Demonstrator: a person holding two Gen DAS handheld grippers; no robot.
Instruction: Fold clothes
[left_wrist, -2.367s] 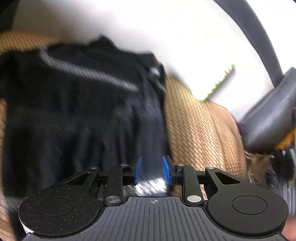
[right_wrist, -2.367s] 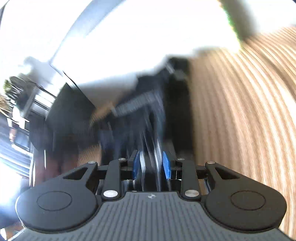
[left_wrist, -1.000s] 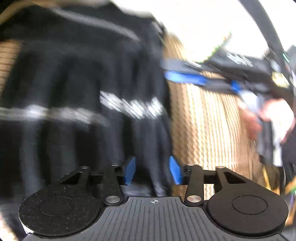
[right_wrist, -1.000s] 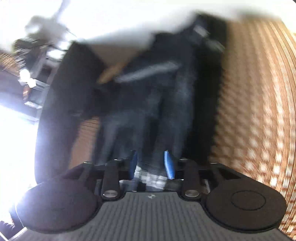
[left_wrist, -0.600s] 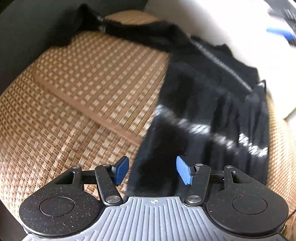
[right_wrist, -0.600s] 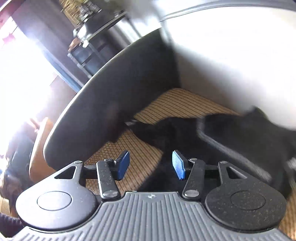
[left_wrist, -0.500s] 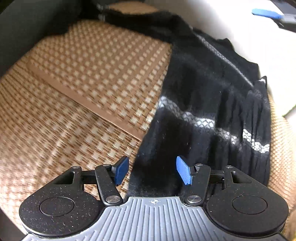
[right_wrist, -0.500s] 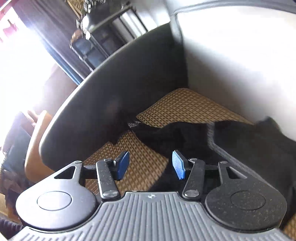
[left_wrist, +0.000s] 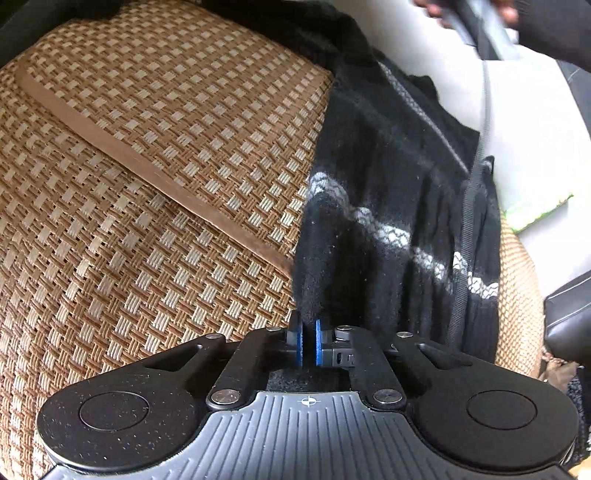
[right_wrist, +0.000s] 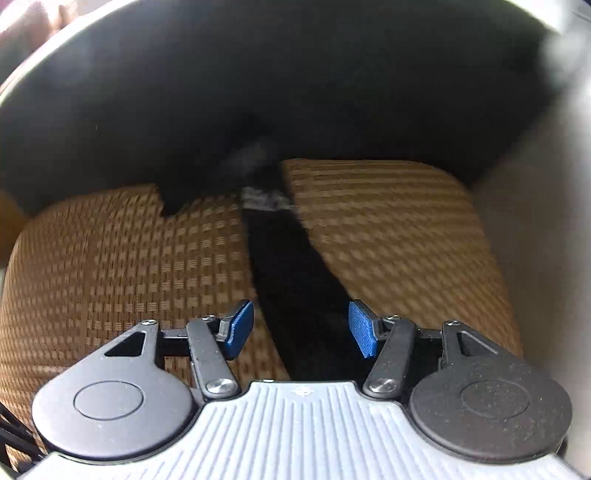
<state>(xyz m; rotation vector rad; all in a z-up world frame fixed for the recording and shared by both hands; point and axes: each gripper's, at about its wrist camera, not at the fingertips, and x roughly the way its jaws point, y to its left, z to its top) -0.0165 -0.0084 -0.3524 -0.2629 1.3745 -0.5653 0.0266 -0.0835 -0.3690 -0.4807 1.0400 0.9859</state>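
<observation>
- Sweater (left_wrist: 391, 206) is black knit with a white patterned stripe, lying on the woven mat (left_wrist: 140, 155) at about 1 to 3 o'clock in the left view. It looks narrow and bunched there, with ridges running lengthwise.
- Left gripper (left_wrist: 307, 345) is pinched nearly closed on the sweater's near edge, a bit of black knit squeezed between the blue pads, right at 6 o'clock of the garment.
- Right gripper (right_wrist: 301, 328) is wide open and holding nothing. It hovers over a sleeve (right_wrist: 291, 280) that runs from 6 o'clock up to 12 o'clock, where a pale cuff sits against the dark sofa arm (right_wrist: 258, 92).
- The right view is blurry, so I can't tell how close the pads are to the fabric.
- What could go wrong, my guess:
  - The left grip looks like a thin bite of a loose knit. Any tug and it could slip out, or grab one layer only and leave the rest behind.
  - Sleeve is narrower than the open jaws, so closing off-centre could catch the mat or miss entirely.
  - The cuff looks tucked near the sofa arm, so a pull could snag there and skew the fold.
  - A dark strap (left_wrist: 469, 229) lies across the sweater at 2 o'clock and could get dragged along.
</observation>
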